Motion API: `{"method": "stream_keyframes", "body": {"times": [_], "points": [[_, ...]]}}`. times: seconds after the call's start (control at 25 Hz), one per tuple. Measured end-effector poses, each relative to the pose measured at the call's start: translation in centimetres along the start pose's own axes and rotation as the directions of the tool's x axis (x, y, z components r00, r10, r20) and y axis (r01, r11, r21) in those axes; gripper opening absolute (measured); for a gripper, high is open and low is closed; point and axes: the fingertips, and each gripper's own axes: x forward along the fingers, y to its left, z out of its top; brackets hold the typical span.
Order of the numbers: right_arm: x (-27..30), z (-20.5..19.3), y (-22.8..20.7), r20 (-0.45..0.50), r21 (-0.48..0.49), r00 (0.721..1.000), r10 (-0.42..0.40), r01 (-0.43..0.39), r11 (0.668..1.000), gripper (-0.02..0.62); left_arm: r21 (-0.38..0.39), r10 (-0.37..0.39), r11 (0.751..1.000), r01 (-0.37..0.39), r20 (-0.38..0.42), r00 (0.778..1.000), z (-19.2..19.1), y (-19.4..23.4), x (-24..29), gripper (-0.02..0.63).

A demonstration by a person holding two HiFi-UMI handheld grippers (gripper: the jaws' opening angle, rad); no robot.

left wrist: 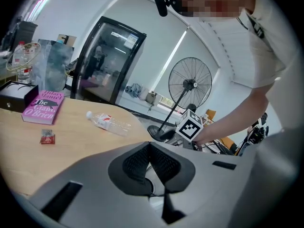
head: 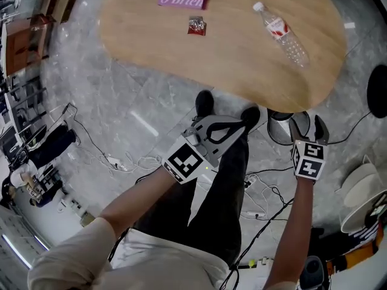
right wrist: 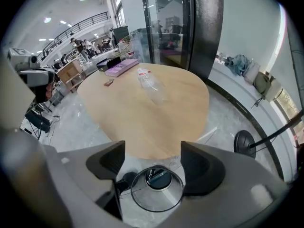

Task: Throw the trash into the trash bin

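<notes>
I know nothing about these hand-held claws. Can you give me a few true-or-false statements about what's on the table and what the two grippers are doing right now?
1. The plastic bottle lies on its side on the wooden table. True.
2. The left gripper has its jaws wide apart. False: its jaws are together, with nothing between them.
3. The right gripper holds the red wrapper. False: its jaws are apart and empty, and the wrapper lies on the table.
4. The trash bin stands on the floor by the table's edge, below the right gripper. True.
</notes>
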Motion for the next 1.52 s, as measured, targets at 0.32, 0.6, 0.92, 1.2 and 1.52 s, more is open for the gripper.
{"method": "stream_keyframes", "body": {"times": [0.32,0.6,0.92,1.2,1.52], "points": [[1.9,7.5,0.2,0.033,-0.103,0.999,0.029,-0.026,0.994,0.376,-0.038,0.037,0.999,-0.036,0.028,0.999,1.0,2.6,-0.8,0.008],[3.8,12.2,0.4,0.031,-0.169,0.998,0.051,-0.045,0.985,0.377,-0.071,0.062,0.996,-0.059,0.041,0.997,1.5,5.0,-1.4,0.008],[6.7,15.9,0.4,0.018,-0.227,0.998,0.061,-0.055,0.972,0.376,-0.109,0.096,0.99,-0.09,0.053,0.994,1.9,7.4,-1.8,0.008],[9.3,17.6,0.9,-0.016,-0.304,0.997,0.07,-0.072,0.95,0.377,-0.144,0.123,0.983,-0.114,0.056,0.991,1.4,9.0,-1.8,0.008],[11.9,17.5,1.2,-0.08,-0.363,0.994,0.069,-0.093,0.927,0.377,-0.175,0.155,0.974,-0.142,0.066,0.986,0.9,10.5,-2.1,0.008]]}}
